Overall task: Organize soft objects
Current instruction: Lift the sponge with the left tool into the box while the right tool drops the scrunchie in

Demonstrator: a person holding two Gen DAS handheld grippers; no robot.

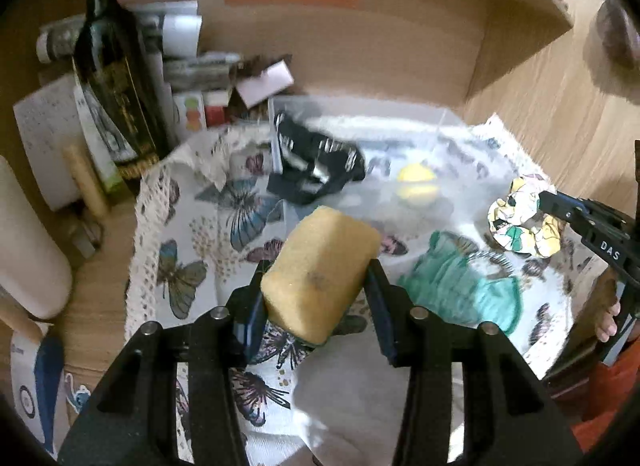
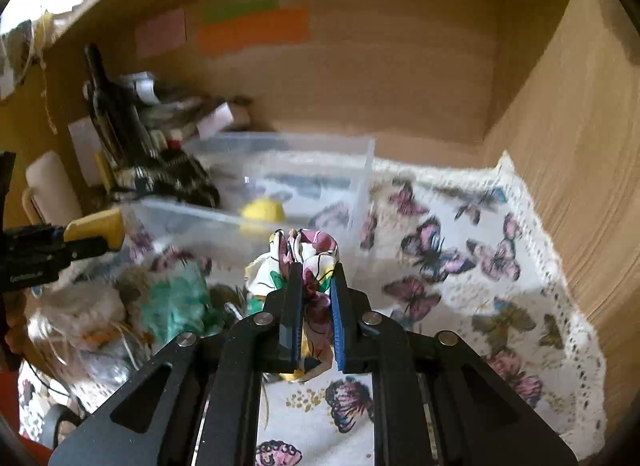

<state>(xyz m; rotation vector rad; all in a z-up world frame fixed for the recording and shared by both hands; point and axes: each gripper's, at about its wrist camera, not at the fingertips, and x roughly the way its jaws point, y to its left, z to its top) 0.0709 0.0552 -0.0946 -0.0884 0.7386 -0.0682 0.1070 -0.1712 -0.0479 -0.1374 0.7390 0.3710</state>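
Note:
My left gripper is shut on a yellow sponge and holds it above the butterfly cloth. It shows at the left of the right wrist view. My right gripper is shut on a floral scrunchie, seen at the right of the left wrist view. A clear plastic bin stands behind, with a yellow soft ball and a black patterned cloth in it. A teal cloth lies on the butterfly cloth.
A dark glass bottle, boxes and papers crowd the back left corner. Wooden walls close the back and right. A white roll stands at the left. More loose items lie beside the teal cloth.

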